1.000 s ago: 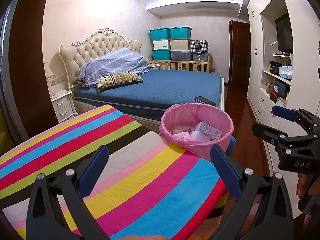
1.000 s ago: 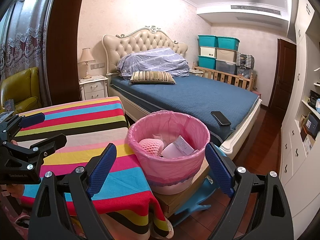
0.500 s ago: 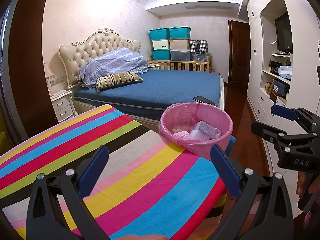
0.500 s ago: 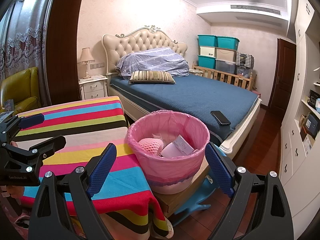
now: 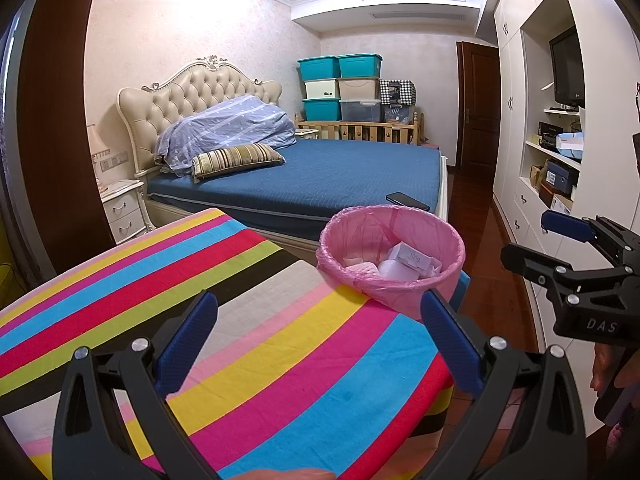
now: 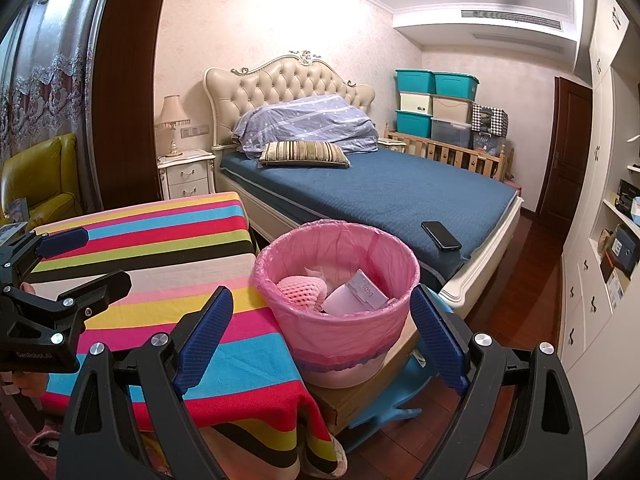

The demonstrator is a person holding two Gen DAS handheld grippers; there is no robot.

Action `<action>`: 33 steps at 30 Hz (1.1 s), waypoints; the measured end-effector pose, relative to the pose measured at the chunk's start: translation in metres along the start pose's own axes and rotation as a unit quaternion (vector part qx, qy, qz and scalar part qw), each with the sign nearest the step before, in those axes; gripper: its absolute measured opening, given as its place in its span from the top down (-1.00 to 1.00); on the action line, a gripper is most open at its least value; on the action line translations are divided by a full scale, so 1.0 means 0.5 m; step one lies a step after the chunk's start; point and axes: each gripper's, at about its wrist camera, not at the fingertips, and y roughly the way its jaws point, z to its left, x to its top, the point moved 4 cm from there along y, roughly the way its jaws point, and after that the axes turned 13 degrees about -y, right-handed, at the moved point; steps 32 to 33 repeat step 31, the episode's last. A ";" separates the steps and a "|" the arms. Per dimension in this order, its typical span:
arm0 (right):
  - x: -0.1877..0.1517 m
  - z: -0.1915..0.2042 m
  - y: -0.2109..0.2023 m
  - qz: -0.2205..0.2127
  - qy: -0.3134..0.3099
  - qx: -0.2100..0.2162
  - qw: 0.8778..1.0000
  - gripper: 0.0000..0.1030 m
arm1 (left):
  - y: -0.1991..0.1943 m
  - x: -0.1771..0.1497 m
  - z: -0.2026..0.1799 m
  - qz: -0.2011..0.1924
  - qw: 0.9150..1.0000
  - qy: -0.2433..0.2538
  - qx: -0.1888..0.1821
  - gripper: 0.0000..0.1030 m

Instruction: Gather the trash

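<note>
A bin lined with a pink bag point(image 6: 340, 300) point(image 5: 390, 254) stands on a cardboard box at the right edge of the striped table point(image 5: 240, 320) point(image 6: 160, 248). Inside lie a white box point(image 6: 366, 292) point(image 5: 412, 258), a pink foam net point(image 6: 300, 290) and white paper. My left gripper point(image 5: 320, 336) hangs open over the tablecloth, nothing between its blue pads. My right gripper point(image 6: 322, 332) is open too, its pads apart on either side of the bin, nearer to me than it and not touching. Each gripper shows at the edge of the other's view.
A bed with a blue cover point(image 6: 380, 192) lies behind the bin, a black phone point(image 6: 440, 234) on its near corner. White cupboards and shelves point(image 5: 560, 160) line the right wall. A blue stool point(image 6: 396, 396) stands under the cardboard box. A yellow armchair point(image 6: 40, 176) is at the left.
</note>
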 end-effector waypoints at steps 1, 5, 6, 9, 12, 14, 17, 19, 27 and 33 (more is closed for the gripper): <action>0.000 0.000 0.000 0.000 0.000 0.000 1.000 -0.65 | 0.000 0.000 0.002 0.000 1.000 0.000 0.000 -0.91; 0.000 -0.001 -0.001 0.000 0.000 0.000 1.000 -0.65 | 0.000 0.000 0.003 0.000 1.000 0.000 0.000 -0.91; 0.000 -0.001 -0.001 0.000 0.000 0.000 1.000 -0.65 | 0.000 0.000 0.001 0.000 1.000 0.000 0.000 -0.91; 0.000 0.000 0.000 0.000 0.000 0.000 1.000 -0.65 | 0.000 0.000 0.001 0.000 1.000 0.000 -0.001 -0.91; 0.000 -0.001 -0.001 0.001 -0.001 0.000 1.000 -0.65 | 0.001 -0.001 0.001 0.000 1.000 0.000 -0.001 -0.91; -0.001 0.001 0.001 0.001 0.000 0.000 1.000 -0.65 | 0.005 -0.002 -0.004 0.001 1.000 0.002 -0.003 -0.91; -0.004 0.000 0.000 0.002 0.000 0.000 1.000 -0.65 | 0.009 -0.005 -0.012 0.003 1.000 0.003 -0.007 -0.91; -0.003 0.001 0.001 0.002 0.000 0.000 1.000 -0.65 | 0.011 -0.006 -0.013 0.005 1.000 0.000 -0.014 -0.91; -0.014 0.007 0.009 0.007 0.000 0.000 1.000 -0.65 | 0.018 -0.012 -0.008 0.013 1.000 -0.007 -0.010 -0.91; -0.002 0.036 0.023 0.010 -0.012 0.010 1.000 -0.65 | 0.004 -0.011 0.023 0.006 1.000 -0.016 0.007 -0.91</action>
